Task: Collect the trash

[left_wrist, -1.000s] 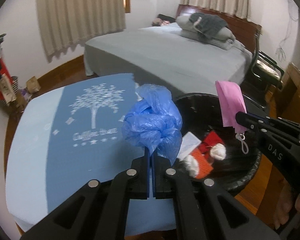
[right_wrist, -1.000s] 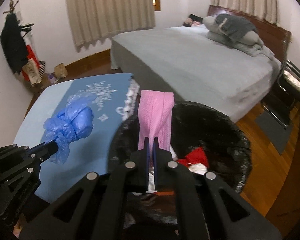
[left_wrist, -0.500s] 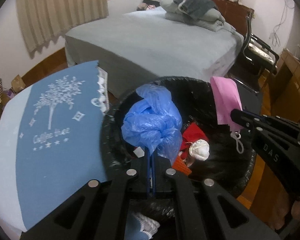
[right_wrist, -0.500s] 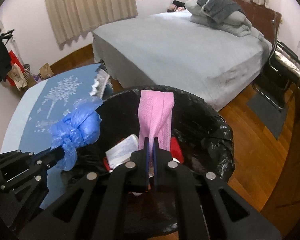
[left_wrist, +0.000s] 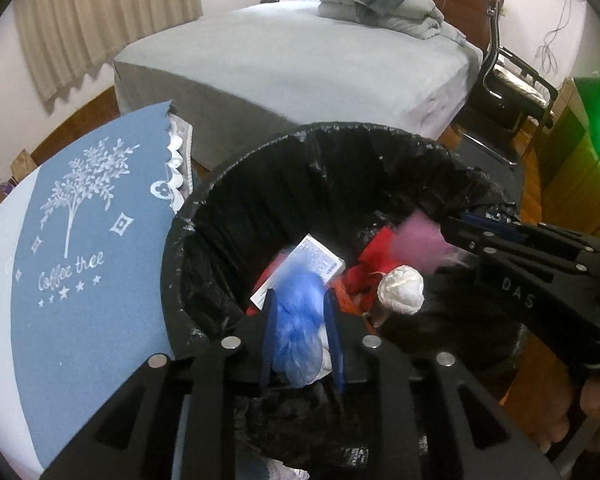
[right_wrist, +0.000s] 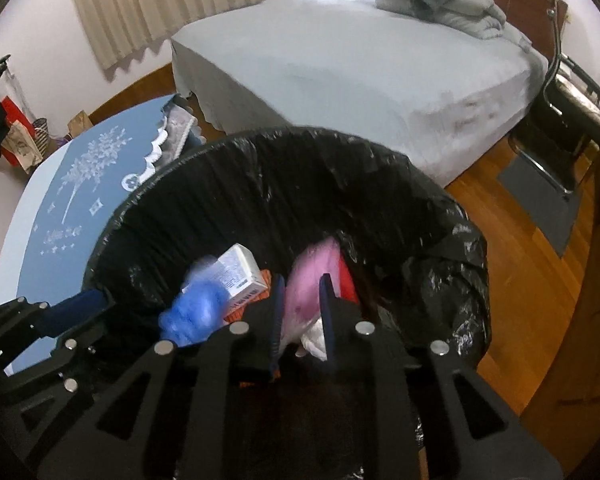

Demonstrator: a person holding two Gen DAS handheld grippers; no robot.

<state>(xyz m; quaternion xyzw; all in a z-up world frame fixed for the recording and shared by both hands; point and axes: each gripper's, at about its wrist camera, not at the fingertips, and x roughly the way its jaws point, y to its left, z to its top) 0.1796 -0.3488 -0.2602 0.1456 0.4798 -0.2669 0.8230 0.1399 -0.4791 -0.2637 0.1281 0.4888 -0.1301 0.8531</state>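
Down inside the black-lined trash bin [left_wrist: 228,216], the blue plastic bag [left_wrist: 300,320] sits blurred between the opening jaws of the left gripper [left_wrist: 302,340]. Right of it, the pink cloth [right_wrist: 312,280] lies between the right gripper [right_wrist: 302,320]'s parting jaws, near a white carton [right_wrist: 240,272]. Left of the bin lies a blue table [left_wrist: 80,280]; far behind, a grey bed [left_wrist: 300,64].

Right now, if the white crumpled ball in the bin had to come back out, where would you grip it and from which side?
Grip the white crumpled ball across its rounded middle, coming from above through the bin mouth. It sits exposed on top of the red wrapper, with the bin's black liner walls blocking any sideways approach.
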